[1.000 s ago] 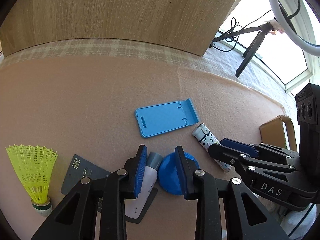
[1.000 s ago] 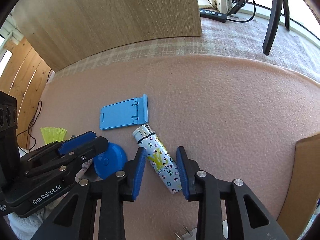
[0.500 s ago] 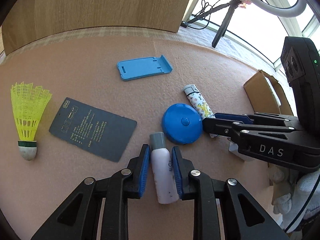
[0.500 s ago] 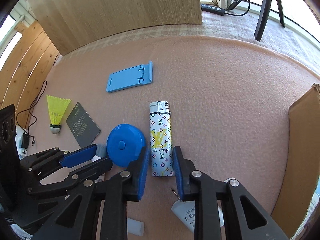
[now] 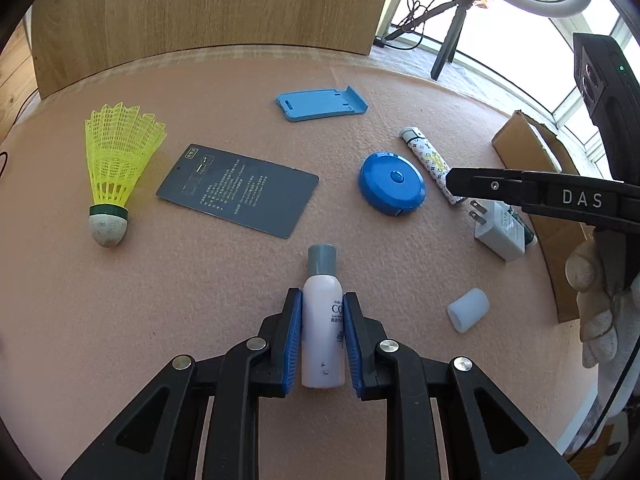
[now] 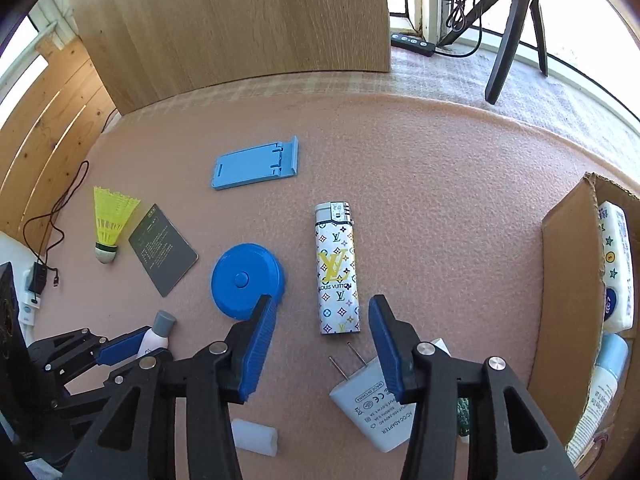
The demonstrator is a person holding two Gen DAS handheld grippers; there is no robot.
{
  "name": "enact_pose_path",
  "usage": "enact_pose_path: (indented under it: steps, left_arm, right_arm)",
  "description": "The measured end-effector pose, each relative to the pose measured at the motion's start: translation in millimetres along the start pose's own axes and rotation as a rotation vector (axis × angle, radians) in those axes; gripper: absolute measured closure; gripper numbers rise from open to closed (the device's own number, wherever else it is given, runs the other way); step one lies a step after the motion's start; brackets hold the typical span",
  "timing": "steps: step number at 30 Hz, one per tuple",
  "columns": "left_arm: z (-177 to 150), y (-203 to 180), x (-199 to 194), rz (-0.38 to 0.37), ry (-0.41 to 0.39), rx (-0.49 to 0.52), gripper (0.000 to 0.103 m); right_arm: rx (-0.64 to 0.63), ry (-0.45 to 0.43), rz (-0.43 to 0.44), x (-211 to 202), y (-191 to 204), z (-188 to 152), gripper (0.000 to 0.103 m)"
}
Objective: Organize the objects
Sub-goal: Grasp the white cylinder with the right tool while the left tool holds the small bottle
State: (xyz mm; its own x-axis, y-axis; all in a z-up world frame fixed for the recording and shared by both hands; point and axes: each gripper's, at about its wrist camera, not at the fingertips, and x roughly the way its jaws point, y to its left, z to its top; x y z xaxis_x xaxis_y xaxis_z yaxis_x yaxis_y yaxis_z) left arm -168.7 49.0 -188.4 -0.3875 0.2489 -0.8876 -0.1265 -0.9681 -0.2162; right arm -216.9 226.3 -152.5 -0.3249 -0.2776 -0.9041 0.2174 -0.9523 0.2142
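My left gripper [image 5: 322, 295] is shut on a small white bottle [image 5: 323, 340] with a grey cap, held low over the pink mat [image 5: 200, 280]. The bottle [image 6: 154, 342] also shows at the lower left of the right wrist view. My right gripper [image 6: 320, 301] has its jaws opening wide. The lower end of a patterned white lighter [image 6: 337, 268] lies on the mat between them, and neither pad touches it. In the left wrist view the lighter [image 5: 428, 158] lies beside a round blue tape measure [image 5: 392, 186], with the right gripper's fingertips [image 5: 454, 182] over its near end.
On the mat lie a blue phone stand [image 6: 256, 166], a yellow shuttlecock [image 5: 116, 168], a dark card [image 5: 238, 188], a white plug adapter [image 6: 368, 404] and a small white cap [image 5: 468, 310]. An open cardboard box [image 6: 572, 300] with bottles stands right. A wooden panel [image 5: 200, 8] and a tripod [image 6: 508, 40] stand behind.
The left gripper closed on the bottle and drew it back toward the near side, away from the card and tape measure. The right jaws spread apart, leaving the lighter flat on the mat.
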Motion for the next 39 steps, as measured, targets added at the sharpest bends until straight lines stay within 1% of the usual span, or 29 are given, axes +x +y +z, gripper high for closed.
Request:
enact_pose_path:
  steps: [3, 8, 12, 13, 14, 16, 17, 21, 27, 30, 33, 35, 36, 37, 38, 39]
  left_arm:
    - [-8.4, 5.2, -5.2, -0.005, -0.002, -0.005, 0.081]
    - [-25.6, 8.3, -14.2, -0.011, -0.008, -0.014, 0.081]
    - [-38.9, 8.6, -20.0, -0.012, -0.016, -0.035, 0.079]
    - [-41.9, 8.9, -21.9, -0.017, -0.018, -0.04, 0.074]
    - [-44.1, 8.5, -23.6, -0.026, -0.019, -0.041, 0.066]
    - [-46.6, 6.4, -25.9, -0.03, -0.019, -0.042, 0.057]
    - [-46.6, 5.3, -26.2, -0.024, -0.017, -0.039, 0.054]
    - [-42.9, 6.6, -26.4, -0.023, -0.017, -0.055, 0.054]
    - [-39.2, 9.5, -26.1, -0.008, -0.027, -0.061, 0.054]
    - [-37.7, 8.6, -25.2, 0.004, -0.029, -0.048, 0.055]
    - [-36.6, 7.4, -23.9, 0.019, -0.033, -0.037, 0.062]
    - [-36.4, 7.7, -23.9, 0.027, -0.035, -0.034, 0.07]
    - [-36.3, 8.2, -23.7, 0.03, -0.036, -0.034, 0.072]
    - [-36.0, 8.5, -23.1, 0.03, -0.036, -0.034, 0.076]
    - [-36.1, 9.3, -23.3, 0.03, -0.036, -0.034, 0.08]
    - [-36.0, 9.4, -23.2, 0.029, -0.036, -0.035, 0.081]
  right_arm:
    - [0.003, -0.013, 0.036, -12.2, 7.0, -10.8, 0.058]
    - [0.018, -0.006, 0.088, -27.3, 12.3, -43.7, 0.058]
    - [0.012, 0.008, 0.071, -23.6, 21.0, -63.2, 0.057]
    - [0.008, 0.012, 0.067, -21.6, 23.6, -66.3, 0.057]
    - [0.006, 0.017, 0.062, -18.6, 25.7, -69.2, 0.057]
    - [0.004, 0.028, 0.054, -13.4, 29.5, -71.6, 0.057]
    - [0.004, 0.033, 0.046, -10.6, 31.0, -73.1, 0.057]
    - [-0.019, 0.039, 0.006, -3.0, 37.9, -74.5, 0.057]
    - [-0.05, 0.034, -0.046, 2.0, 48.2, -78.3, 0.057]
    - [-0.079, 0.028, -0.086, 3.4, 54.0, -81.1, 0.057]
    - [-0.122, 0.024, -0.127, 4.5, 61.2, -84.8, 0.057]
    - [-0.136, 0.022, -0.132, 4.4, 63.3, -86.4, 0.058]
    - [-0.139, 0.02, -0.132, 4.0, 63.7, -86.9, 0.061]
    - [-0.141, 0.018, -0.132, 3.4, 63.5, -87.5, 0.067]
    - [-0.144, 0.017, -0.133, 2.8, 63.3, -87.9, 0.071]
    - [-0.145, 0.015, -0.132, 2.3, 62.6, -87.9, 0.077]
